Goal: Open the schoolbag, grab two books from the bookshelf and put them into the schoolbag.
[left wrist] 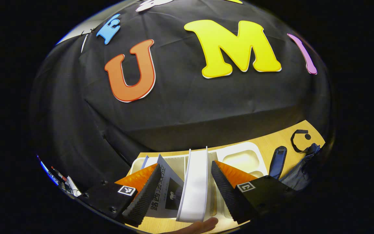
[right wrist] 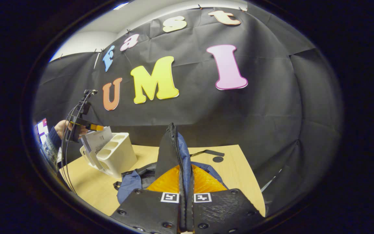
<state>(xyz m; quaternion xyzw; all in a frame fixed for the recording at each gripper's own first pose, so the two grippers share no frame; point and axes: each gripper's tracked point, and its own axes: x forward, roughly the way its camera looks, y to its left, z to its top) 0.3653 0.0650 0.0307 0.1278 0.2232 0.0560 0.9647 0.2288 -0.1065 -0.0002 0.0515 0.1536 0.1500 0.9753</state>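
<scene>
Right gripper (right wrist: 185,182) pinches schoolbag (right wrist: 174,152); book (left wrist: 169,191) shows Chinese writing.

1. A light wooden table (right wrist: 235,169) stretches out ahead of me, its far edge right against the black cloth wall (right wrist: 271,107).
2. On that tabletop I see a small round black disc (right wrist: 218,159), with a thin black strip (right wrist: 206,152) lying just beside it.
3. From my other side the same kind of black strip (left wrist: 299,140) curls around a round black dot (left wrist: 307,136) near the table's corner.
4. Above the cloth, a pale wall (right wrist: 86,40).
</scene>
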